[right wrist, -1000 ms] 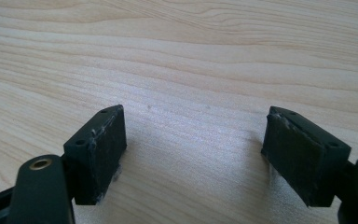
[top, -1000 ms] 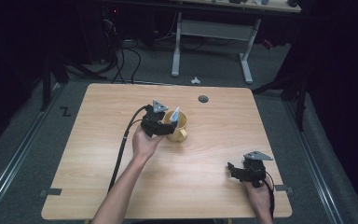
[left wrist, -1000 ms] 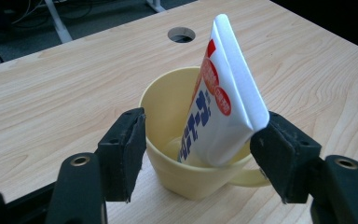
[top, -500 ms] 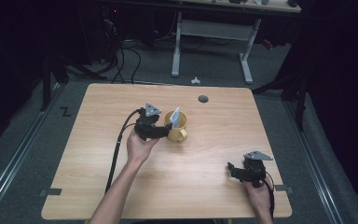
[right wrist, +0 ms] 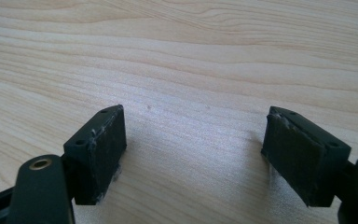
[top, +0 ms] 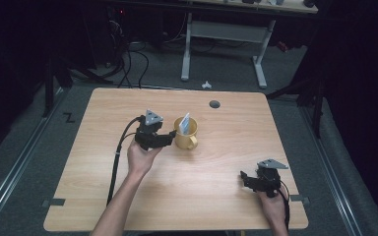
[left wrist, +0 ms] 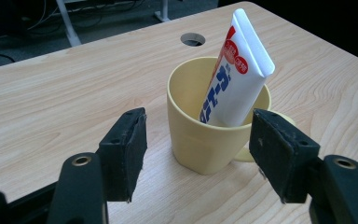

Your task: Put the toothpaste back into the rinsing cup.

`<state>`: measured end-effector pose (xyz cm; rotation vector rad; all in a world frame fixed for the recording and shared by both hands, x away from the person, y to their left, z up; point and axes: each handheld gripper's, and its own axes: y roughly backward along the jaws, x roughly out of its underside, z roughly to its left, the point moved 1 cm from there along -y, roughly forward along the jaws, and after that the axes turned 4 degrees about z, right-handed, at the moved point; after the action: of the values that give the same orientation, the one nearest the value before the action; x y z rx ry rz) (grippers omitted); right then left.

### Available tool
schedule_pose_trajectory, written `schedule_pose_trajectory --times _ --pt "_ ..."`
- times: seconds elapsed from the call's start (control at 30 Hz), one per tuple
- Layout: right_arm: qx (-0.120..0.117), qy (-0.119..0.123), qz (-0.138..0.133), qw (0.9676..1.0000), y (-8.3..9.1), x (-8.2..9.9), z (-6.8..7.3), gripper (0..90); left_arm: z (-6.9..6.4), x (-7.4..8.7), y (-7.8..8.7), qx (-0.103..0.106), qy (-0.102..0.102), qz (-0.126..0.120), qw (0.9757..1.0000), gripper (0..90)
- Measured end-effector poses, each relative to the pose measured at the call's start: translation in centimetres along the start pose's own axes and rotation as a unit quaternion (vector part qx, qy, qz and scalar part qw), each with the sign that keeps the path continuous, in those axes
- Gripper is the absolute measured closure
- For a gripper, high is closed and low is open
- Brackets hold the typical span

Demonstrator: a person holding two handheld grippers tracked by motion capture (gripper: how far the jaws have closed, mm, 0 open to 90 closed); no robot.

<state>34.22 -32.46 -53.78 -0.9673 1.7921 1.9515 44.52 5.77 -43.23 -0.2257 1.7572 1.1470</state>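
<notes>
A yellow mug (top: 187, 140) stands near the middle of the wooden table (top: 103, 187), its handle toward the person. A white toothpaste tube (top: 185, 121) with red and blue print leans inside it, crimped end up. My left gripper (top: 170, 140) is just left of the mug, open and touching nothing. In the left gripper view the mug (left wrist: 200, 140) and tube (left wrist: 237, 79) stand a little beyond the spread jaws of this gripper (left wrist: 199, 140). My right gripper (top: 244, 177) rests near the table's front right corner; its jaws (right wrist: 193, 140) stand open over bare wood.
A round cable hole (top: 214, 104) sits in the tabletop behind the mug. The left gripper's black cable (top: 115, 162) trails along the forearm to the front edge. Beyond the table stand a desk frame (top: 187, 49) and floor cables, with a small white object (top: 206, 84) on the floor.
My left gripper has drawn back to the left from the mug, its jaws empty. The tube stays in the mug. The right gripper has not moved.
</notes>
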Motion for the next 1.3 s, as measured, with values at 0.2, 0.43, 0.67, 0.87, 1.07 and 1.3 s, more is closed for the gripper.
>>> schedule_pose_trajectory --times 0.2,0.43,0.67,0.87,1.07,1.3 --pt "0.000 0.000 0.000 1.0000 0.0 0.0 0.0 21.4 0.1 0.2 0.6 -0.003 -0.003 -0.003 1.0000 37.2" --pt "0.000 0.000 0.000 1.0000 0.0 0.0 0.0 21.4 0.4 0.5 1.1 -0.004 0.001 -0.008 1.0000 37.3" --pt "0.000 0.000 0.000 1.0000 0.0 0.0 0.0 21.4 0.5 0.7 1.6 -0.005 0.004 -0.011 0.9999 37.3" --pt "0.000 0.000 0.000 1.0000 0.0 0.0 0.0 21.4 0.6 1.0 2.1 -0.006 0.007 -0.014 0.9999 37.4" --pt "0.000 0.000 0.000 1.0000 0.0 0.0 0.0 21.4 0.8 1.2 2.7 -0.007 0.008 -0.016 0.9998 37.4" --pt "0.000 0.000 0.000 1.0000 0.0 0.0 0.0 21.4 1.0 1.5 3.6 -0.010 0.012 -0.028 0.9995 37.5"
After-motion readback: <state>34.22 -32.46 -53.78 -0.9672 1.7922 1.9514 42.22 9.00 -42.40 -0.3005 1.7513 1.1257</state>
